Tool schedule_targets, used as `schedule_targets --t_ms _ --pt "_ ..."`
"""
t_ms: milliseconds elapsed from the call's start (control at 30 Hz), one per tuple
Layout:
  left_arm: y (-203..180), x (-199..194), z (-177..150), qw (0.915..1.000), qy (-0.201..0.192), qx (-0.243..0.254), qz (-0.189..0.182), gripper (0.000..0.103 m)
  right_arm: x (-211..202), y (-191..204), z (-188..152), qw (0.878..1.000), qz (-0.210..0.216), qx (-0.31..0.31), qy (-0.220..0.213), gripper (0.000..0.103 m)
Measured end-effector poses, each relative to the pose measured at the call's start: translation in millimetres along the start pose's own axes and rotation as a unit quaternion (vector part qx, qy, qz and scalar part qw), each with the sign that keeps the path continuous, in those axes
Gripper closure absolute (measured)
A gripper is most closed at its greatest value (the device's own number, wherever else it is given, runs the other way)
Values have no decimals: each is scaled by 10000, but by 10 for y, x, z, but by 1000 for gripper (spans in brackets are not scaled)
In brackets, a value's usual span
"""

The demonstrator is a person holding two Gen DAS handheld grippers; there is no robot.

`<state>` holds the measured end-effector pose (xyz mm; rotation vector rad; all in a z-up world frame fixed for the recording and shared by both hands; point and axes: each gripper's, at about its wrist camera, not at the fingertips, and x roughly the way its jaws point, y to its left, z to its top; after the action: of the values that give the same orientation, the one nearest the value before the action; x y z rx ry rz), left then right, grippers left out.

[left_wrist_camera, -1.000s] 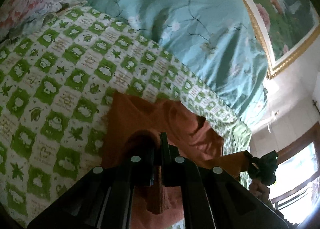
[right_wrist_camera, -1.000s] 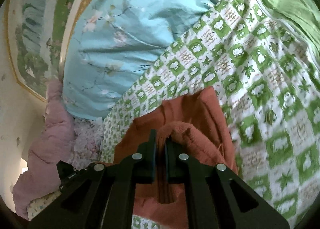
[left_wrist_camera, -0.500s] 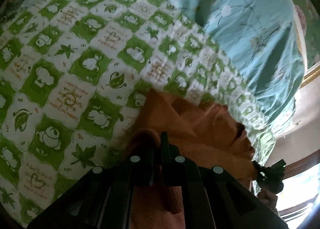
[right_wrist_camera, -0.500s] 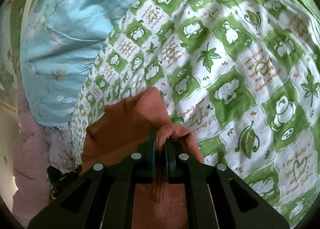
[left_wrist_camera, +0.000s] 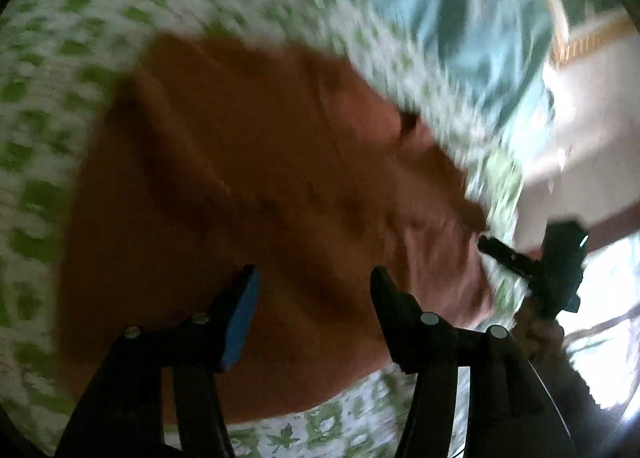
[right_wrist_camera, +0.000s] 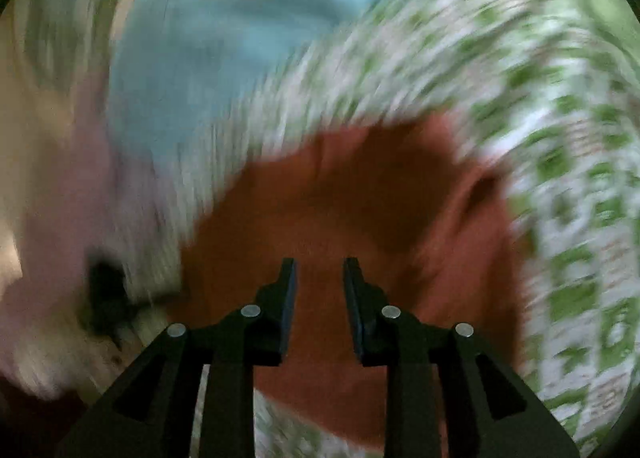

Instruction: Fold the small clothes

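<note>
A small rust-orange garment (left_wrist_camera: 260, 177) lies spread on the green-and-white checked bedsheet (left_wrist_camera: 48, 105); both views are motion-blurred. My left gripper (left_wrist_camera: 314, 278) hovers over the cloth, its jaws opening wide with nothing pinched between them. In the right wrist view the same orange garment (right_wrist_camera: 340, 209) fills the middle, and my right gripper (right_wrist_camera: 320, 270) is above it, jaws opening, the gap between the pads empty. The right gripper's body (left_wrist_camera: 560, 270) shows at the right edge of the left wrist view, held in a hand.
A light blue quilt (right_wrist_camera: 224, 37) lies beyond the garment. A pink blanket (right_wrist_camera: 60, 217) is at the left in the right wrist view. A gold-framed picture (left_wrist_camera: 576, 41) and a bright window (left_wrist_camera: 600, 318) are off the bed's far side.
Both grippers were shut on folds of the orange garment; both have let go and stand open. The garment now lies flatter on the sheet, and both views swung down closer over it.
</note>
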<state>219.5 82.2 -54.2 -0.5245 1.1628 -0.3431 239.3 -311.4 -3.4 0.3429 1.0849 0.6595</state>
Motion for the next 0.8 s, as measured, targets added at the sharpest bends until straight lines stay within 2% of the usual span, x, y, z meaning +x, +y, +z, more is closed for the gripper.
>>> schedule_targets --t_ms 33,100,133,200,267,300,367,400,433,500,533,567,600,633,733,800 --pt "-24 62 2 9999 66 80 73 46 178 111 -49 9988 -54 -347 342 77" --pt "-31 171 73 9997 137 176 109 46 429 179 -73 9948 -51 -633 797 77" --pt "2 188 162 9998 138 159 8 47 526 167 -59 9927 -139 -716 958 77" --pt "80 166 341 9999 -25 96 78 50 684 96 32 9875 -505 -1007 1103 80" --pt "164 114 564 9995 -231 -21 203 52 709 14 175 9884 -511 -1046 972 82" --pt "184 91 650 9990 -335 -64 280 52 695 -58 293 9900 -631 -968 804 82" --pt "260 -35 926 9944 -759 -216 709 51 607 -186 508 9930 -842 -717 423 82" --pt "317 -96 1039 9919 -930 -328 798 51 521 -278 645 9941 -964 -490 123 81" --pt "387 -166 1152 9900 -1089 -515 735 51 435 -366 751 9939 -1063 -264 -142 81" --pt "470 -257 1308 9870 -1306 -774 530 51 235 -569 924 9932 -944 308 -616 81" --pt "467 -275 1328 9861 -1355 -774 577 49 159 -625 980 9915 -923 472 -792 80" --pt "449 -311 1367 9829 -1463 -712 865 46 90 -657 1015 9895 -979 537 -922 79" --pt "455 -340 1380 9799 -1536 -697 1069 42 41 -676 1044 9877 -1076 540 -1001 79" --pt "468 -363 1365 9786 -1570 -713 1120 41 23 -680 1067 9870 -1118 549 -1020 79" --pt "568 -420 1310 9770 -1636 -978 960 41 -17 -687 1020 9875 -1116 597 -938 79" --pt "584 -447 1237 9761 -1631 -1028 998 41 -74 -656 934 9882 -1117 553 -890 79"
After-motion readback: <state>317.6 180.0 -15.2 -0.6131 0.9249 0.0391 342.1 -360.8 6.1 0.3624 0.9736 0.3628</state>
